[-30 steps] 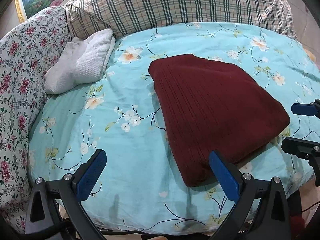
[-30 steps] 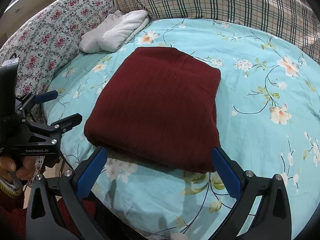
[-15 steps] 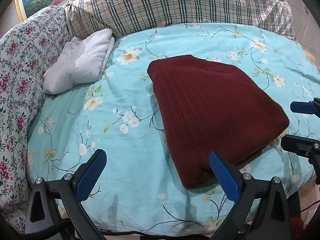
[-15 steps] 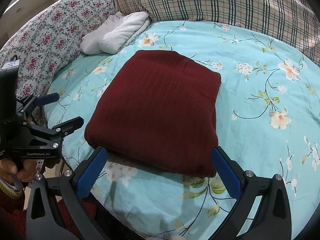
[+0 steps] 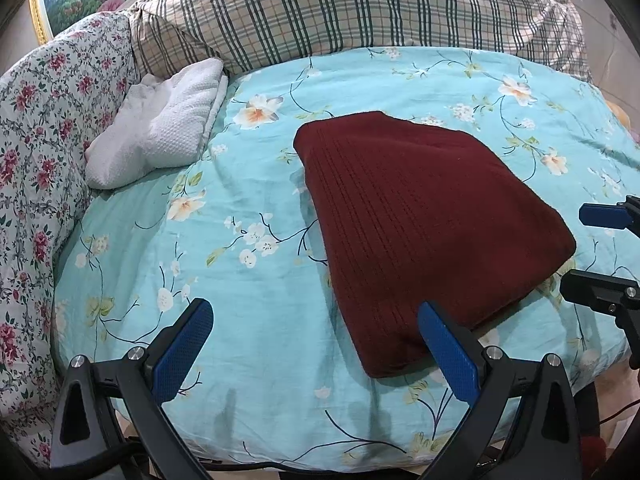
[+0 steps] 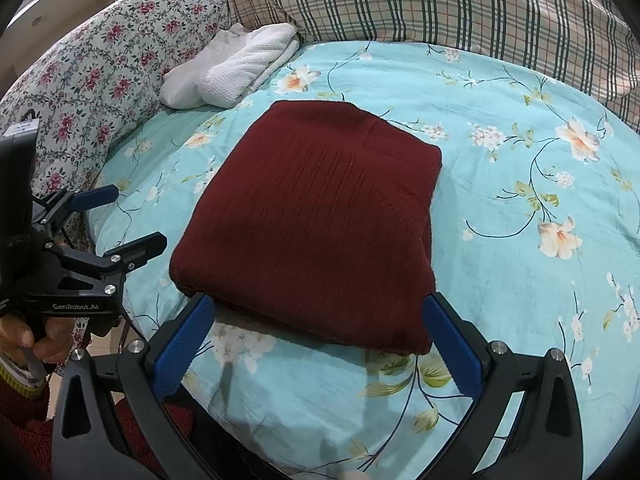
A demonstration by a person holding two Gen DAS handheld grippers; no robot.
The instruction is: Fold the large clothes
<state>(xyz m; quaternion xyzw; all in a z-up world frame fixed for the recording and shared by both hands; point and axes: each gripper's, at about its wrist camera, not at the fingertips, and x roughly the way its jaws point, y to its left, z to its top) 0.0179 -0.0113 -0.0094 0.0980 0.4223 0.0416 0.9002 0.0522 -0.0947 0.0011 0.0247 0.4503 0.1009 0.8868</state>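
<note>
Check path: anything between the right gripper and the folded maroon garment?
Nothing visible. The right gripper, jaws open, sits just short of the maroon garment's near edge, with only bare floral sheet between. The white towel lies beyond the garment.

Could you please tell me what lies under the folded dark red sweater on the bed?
The folded dark red sweater rests directly on the turquoise floral bedsheet, which shows all around it. Whatever part of the sheet lies beneath, and the sweater's inner folded layers, are covered from view.
</note>
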